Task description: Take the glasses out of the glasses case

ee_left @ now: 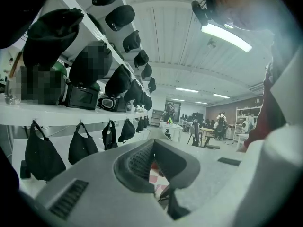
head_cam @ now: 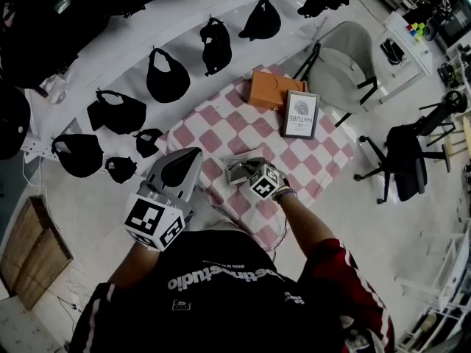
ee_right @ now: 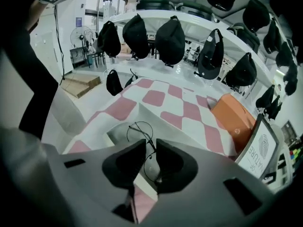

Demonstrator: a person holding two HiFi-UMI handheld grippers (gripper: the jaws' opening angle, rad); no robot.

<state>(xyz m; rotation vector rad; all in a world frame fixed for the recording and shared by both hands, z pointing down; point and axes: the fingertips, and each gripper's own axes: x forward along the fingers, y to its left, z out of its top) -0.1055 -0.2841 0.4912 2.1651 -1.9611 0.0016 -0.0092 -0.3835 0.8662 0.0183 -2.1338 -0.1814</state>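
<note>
**Black shirt (head_cam: 221, 300) up front; glasses (ee_right: 138, 132) not yet out of glasses case (head_cam: 231, 170)**

Head view: shirt print shows "studio", rest unclear. Beyond it is a pink-checked desk (head_cam: 324, 153) w/ the open case near its front edge and the R gripper (head_cam: 250, 171) down on it. L gripper (head_cam: 196, 154) is held beside the desk's near-left corner. Farther back: orange box (head_cam: 268, 88) and framed sign (head_cam: 300, 115) reading "OF NATURE". Black bags (head_cam: 168, 76) hang behind.

L gripper view: fingers meet at the tips, nothing btw them. It points out into the room.

R gripper view: glasses lie on the case's grey lining, thin round wire frame. Fingers are a narrow slit apart, straddling the bridge btw the two lenses, no clear pinch. Same sign at right edge, only "OF" + "…TURE" showing.

Handling, my read: v. light, wire bends easily, lenses smudge/scratch. Take hold at the bridge, not on a lens. Squeeze gently and lift straight up so the temples don't snag the case wall. Case looks light too and may ride up w/ them, so the L gripper could pin it.
</note>
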